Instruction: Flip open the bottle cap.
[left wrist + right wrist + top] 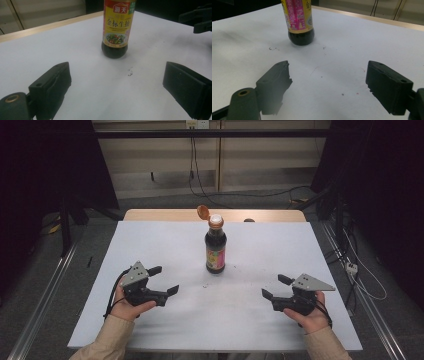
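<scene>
A dark bottle stood upright near the middle of the desk, somewhat toward the far edge, its orange flip cap hinged open and tilted back to the left of the neck. Bare white surface lay all around it, with wide room on either side out to the desk's left and right edges; a strip of pale wood showed along the far edge. The left gripper and the right gripper sat low over the near part of the desk, well apart from the bottle and from each other, both angled inward toward it. Each had its fingers spread wide and released, with nothing between them. The fingers were matt black, blocky plastic with flat pads. The bottle was smooth and rounded, holding dark liquid, wrapped in a glossy yellow and pink label. A few small dark specks marked the otherwise plain desk top.
</scene>
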`<state>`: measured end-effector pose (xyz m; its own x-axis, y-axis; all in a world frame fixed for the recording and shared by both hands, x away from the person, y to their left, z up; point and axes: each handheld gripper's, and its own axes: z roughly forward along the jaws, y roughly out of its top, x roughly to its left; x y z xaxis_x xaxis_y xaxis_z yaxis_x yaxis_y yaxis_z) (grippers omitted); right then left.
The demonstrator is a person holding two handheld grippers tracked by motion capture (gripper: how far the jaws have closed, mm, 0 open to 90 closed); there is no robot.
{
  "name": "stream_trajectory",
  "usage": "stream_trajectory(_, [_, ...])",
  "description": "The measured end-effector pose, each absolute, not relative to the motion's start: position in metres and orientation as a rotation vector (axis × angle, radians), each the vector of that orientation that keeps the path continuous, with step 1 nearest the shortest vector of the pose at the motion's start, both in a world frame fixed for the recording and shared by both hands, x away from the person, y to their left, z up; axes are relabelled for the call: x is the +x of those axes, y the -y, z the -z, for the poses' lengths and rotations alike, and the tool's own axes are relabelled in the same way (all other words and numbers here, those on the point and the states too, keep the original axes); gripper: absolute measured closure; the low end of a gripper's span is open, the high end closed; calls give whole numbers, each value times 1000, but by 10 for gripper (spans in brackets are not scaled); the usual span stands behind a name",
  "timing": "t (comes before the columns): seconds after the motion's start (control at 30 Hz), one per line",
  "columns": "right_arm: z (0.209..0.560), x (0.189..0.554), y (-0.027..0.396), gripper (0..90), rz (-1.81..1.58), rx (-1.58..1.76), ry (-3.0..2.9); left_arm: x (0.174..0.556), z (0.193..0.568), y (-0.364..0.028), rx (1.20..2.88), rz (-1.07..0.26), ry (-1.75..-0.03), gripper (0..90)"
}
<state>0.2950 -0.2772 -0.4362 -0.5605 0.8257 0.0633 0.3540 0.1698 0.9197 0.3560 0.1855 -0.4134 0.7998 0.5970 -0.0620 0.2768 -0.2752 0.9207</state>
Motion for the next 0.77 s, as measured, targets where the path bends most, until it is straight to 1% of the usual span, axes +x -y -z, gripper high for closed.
stream_trajectory(0.5, [442, 287, 288, 184, -1369, 1128, -1981, 349, 420, -209, 1864, -359, -704, 78])
stream_trajectory(0.57, [443, 288, 288, 183, -1376, 1133, -1977, 349, 422, -210, 1856, -347, -725, 77])
stream_trajectory(0.77, [445, 291, 286, 181, -1380, 1129, -1980, 349, 423, -209, 1872, -349, -713, 77])
